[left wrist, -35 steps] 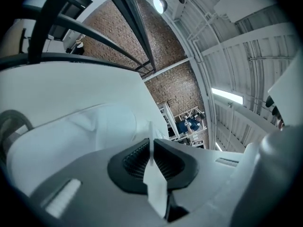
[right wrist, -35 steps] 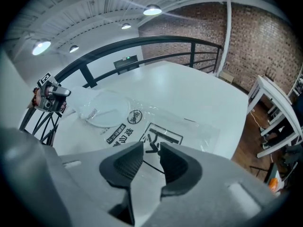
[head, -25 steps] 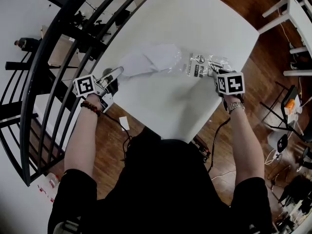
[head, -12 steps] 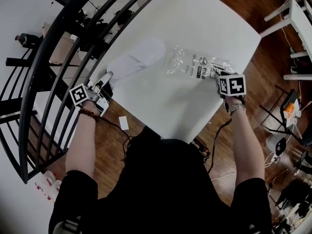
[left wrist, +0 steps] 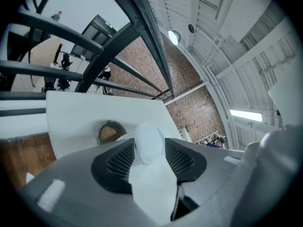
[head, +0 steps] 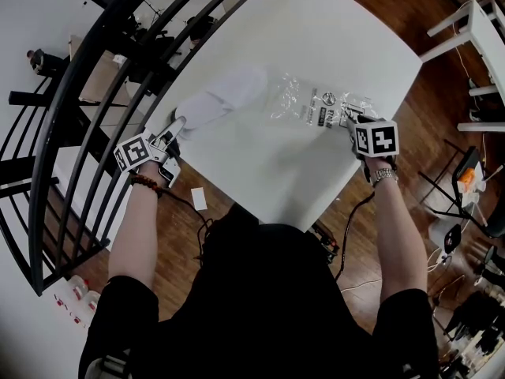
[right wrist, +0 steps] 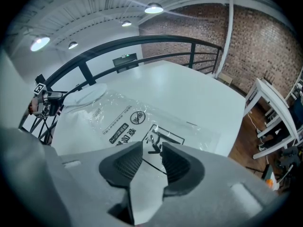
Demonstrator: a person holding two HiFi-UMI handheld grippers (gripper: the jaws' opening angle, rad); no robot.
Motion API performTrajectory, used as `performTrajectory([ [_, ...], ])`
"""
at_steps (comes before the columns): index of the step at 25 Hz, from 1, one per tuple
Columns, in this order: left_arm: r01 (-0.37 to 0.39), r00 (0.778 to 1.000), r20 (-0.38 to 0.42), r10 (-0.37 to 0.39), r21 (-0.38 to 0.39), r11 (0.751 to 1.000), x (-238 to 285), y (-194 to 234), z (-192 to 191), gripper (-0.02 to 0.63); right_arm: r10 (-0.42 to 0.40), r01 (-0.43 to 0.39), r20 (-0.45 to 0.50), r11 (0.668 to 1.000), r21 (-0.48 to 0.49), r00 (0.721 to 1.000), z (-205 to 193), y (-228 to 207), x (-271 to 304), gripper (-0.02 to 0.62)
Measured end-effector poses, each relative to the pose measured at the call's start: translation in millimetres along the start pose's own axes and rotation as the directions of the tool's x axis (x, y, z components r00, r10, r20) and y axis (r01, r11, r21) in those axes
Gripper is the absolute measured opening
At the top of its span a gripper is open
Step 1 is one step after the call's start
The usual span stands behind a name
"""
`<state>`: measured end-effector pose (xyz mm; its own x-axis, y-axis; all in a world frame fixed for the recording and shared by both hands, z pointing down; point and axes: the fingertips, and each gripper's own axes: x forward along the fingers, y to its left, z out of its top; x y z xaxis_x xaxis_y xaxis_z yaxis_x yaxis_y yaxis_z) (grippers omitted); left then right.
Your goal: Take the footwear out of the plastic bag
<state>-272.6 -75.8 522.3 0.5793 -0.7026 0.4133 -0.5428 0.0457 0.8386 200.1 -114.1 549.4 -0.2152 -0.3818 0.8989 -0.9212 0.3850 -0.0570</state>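
A white slipper (head: 217, 99) lies on the white table (head: 260, 172), left of the clear printed plastic bag (head: 316, 105) and outside it. My left gripper (head: 175, 126) is at the slipper's near end by the table's left edge. In the left gripper view its jaws are opening, with the slipper (left wrist: 149, 143) still between the pads. My right gripper (head: 349, 119) is shut on the bag's right end. In the right gripper view the bag (right wrist: 142, 119) runs from between the pads towards the slipper (right wrist: 87, 94).
A black metal railing (head: 95, 85) runs close along the table's left edge, right behind my left gripper. White furniture (head: 473, 22) stands on the wood floor to the right. A cable (head: 347, 227) hangs below the table's near corner.
The left gripper pulled the slipper leftward out of the bag, and it now lies clear of it. The left jaws have spread. The right gripper kept its hold on the bag.
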Motion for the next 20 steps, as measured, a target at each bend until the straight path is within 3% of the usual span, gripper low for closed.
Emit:
performTrajectory([
  [4,-0.1,0.995,0.014,0.099,0.107,0.989,-3.9,1.9,5.5,0.236,0.003,-0.003,0.015,1.0,-0.002,1.0,3.1,1.3,-4.5,0.117],
  [9,-0.196,0.98,0.035,0.194,0.234,0.952,-8.2,3.0,8.5,0.247,0.007,-0.007,0.039,1.0,-0.009,0.999,6.1,1.3,-11.5,0.121],
  [20,-0.236,0.971,0.072,0.228,0.456,0.858,2.6,-40.8,1.0,0.218,0.052,-0.045,0.129,0.997,-0.056,0.99,20.6,15.0,-34.7,0.121],
])
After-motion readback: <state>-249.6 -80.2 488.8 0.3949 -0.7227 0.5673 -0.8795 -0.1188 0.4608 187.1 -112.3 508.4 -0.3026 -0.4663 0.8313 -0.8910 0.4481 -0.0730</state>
